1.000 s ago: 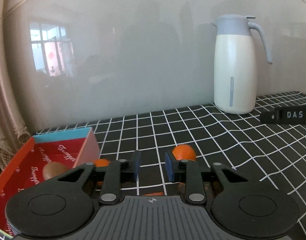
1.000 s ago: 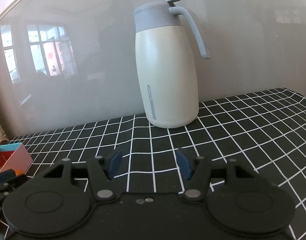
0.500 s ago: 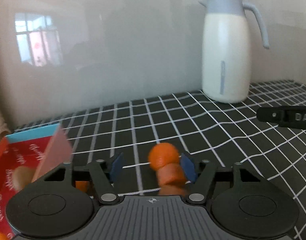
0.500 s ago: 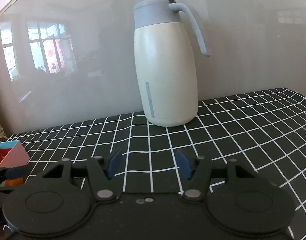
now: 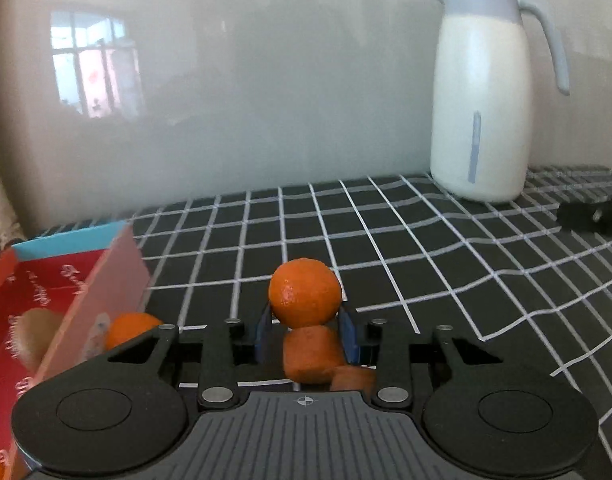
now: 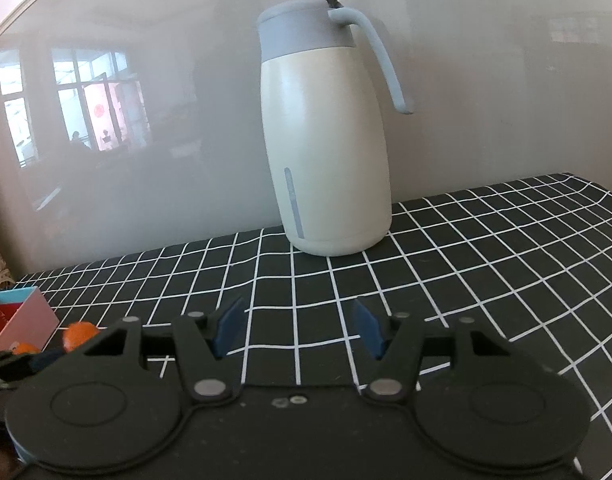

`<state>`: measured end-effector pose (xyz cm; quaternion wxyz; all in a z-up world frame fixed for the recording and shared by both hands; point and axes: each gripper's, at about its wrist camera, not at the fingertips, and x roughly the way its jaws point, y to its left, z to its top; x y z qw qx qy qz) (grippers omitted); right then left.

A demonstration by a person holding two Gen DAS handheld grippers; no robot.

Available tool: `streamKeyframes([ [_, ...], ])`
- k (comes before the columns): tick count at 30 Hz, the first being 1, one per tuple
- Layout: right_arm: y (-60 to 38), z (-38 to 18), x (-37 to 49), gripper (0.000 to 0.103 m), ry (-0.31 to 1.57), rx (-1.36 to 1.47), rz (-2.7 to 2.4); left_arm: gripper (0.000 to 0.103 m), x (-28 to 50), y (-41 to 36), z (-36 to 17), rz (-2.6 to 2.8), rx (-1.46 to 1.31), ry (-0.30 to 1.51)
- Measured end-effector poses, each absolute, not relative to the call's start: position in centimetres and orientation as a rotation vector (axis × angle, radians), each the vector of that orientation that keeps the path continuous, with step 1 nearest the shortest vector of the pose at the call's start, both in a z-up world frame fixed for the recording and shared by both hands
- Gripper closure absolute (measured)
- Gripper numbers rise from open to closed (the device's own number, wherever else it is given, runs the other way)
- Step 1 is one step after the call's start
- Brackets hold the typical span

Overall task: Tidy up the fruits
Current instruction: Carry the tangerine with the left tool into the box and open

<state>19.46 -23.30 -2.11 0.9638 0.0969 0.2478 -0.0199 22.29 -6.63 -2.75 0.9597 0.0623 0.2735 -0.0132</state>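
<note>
The left tongs (image 5: pixel 306 336), their jaws just closing, clench an orange (image 5: pixel 304 298) beside the red box (image 5: pixel 45 292); the right tongs (image 6: pixel 297 332) hang released, empty.

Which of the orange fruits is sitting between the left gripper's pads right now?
The round orange at the fingertips of the left gripper; the other orange lies off to the side against the red box.

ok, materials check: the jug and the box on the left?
Jug: smooth, faintly glossy cream body with grey lid and handle, likely painted metal or plastic; soft highlights, can't tell which. Box: printed cardboard, going by thin flat walls, red inside, pink outside.
</note>
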Motion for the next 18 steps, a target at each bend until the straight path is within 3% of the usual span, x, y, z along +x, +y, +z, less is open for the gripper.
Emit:
streamKeyframes([
  [7, -22.2, -2.0, 19.5, 0.043, 0.505, 0.198, -0.011, 0.066, 15.9, -3.8, 0.9, 0.022, 0.141, 0.417],
  [18, -18.5, -1.6, 17.8, 0.043, 0.509, 0.164, 0.057, 0.066, 8.9, 4.5, 2.6, 0.225, 0.167, 0.368],
])
